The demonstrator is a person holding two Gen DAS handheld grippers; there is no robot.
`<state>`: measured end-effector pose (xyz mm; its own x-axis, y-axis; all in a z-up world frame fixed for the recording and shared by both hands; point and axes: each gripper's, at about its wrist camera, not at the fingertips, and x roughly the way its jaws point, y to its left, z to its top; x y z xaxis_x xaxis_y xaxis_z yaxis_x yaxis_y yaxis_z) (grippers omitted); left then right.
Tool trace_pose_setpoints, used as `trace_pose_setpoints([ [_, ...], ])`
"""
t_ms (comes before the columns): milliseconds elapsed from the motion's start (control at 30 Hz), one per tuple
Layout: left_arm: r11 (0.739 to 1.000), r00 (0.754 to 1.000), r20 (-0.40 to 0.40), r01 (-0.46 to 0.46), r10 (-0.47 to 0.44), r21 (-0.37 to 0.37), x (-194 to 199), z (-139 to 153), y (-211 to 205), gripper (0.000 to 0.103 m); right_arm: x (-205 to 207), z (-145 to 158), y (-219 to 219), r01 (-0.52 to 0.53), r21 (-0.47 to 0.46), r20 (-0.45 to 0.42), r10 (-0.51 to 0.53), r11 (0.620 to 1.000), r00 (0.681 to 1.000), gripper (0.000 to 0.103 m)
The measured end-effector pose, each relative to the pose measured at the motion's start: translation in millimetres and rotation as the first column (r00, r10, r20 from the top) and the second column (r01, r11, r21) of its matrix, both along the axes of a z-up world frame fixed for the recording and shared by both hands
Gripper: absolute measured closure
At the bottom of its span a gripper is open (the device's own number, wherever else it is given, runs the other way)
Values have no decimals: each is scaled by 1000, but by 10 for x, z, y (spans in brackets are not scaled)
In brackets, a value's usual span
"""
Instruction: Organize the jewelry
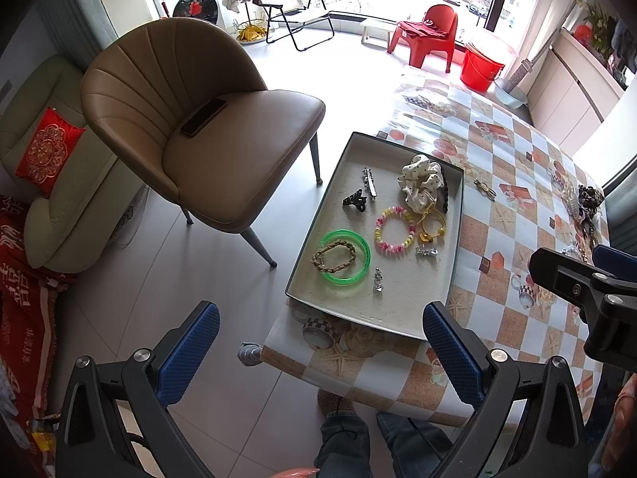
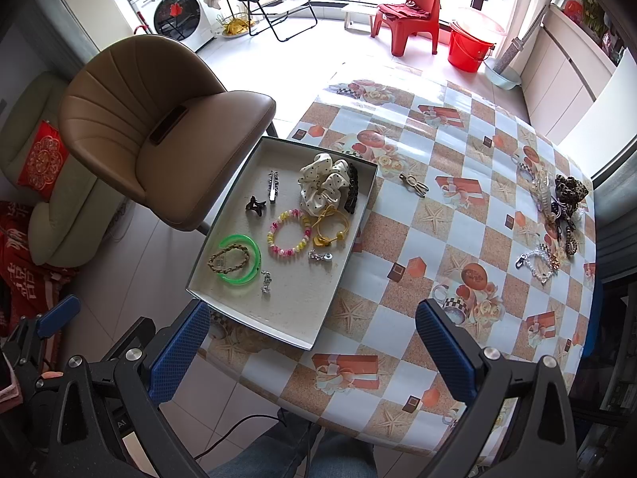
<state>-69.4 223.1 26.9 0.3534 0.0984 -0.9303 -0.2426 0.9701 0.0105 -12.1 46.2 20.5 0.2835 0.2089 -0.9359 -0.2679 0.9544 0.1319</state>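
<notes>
A shallow grey tray [image 1: 456,231] [image 2: 314,336] sits at the table's near left corner. It holds a green bangle [image 1: 345,255] [image 2: 239,259], a braided bracelet [image 2: 228,259], a pink-yellow bead bracelet [image 1: 394,231] [image 2: 289,231], a polka-dot scrunchie [image 1: 422,183] [image 2: 323,183], yellow hair ties [image 2: 330,228] and several clips. A gold clip [image 2: 414,184] [image 1: 485,189] lies on the cloth right of the tray. A pile of loose jewelry [image 2: 557,215] lies at the table's far right. My left gripper [image 1: 321,348] is open and empty, held before the tray's near edge. My right gripper [image 2: 312,350] is open and empty over the table's near edge.
The table [image 2: 458,151] has a checkered orange and white cloth. A tan chair [image 1: 191,127] with a phone [image 1: 204,116] on its seat stands left of the table. A green sofa [image 1: 47,183] is further left. The right gripper's body [image 1: 589,294] shows in the left wrist view.
</notes>
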Motion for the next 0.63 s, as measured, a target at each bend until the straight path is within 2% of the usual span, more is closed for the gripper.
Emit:
trace_pose_setpoints([
  [633,1000,1000,6,-2,2,6,-43,-6,53,0,-6,1,-8,-3,-1,2,3,1000,1000,0],
])
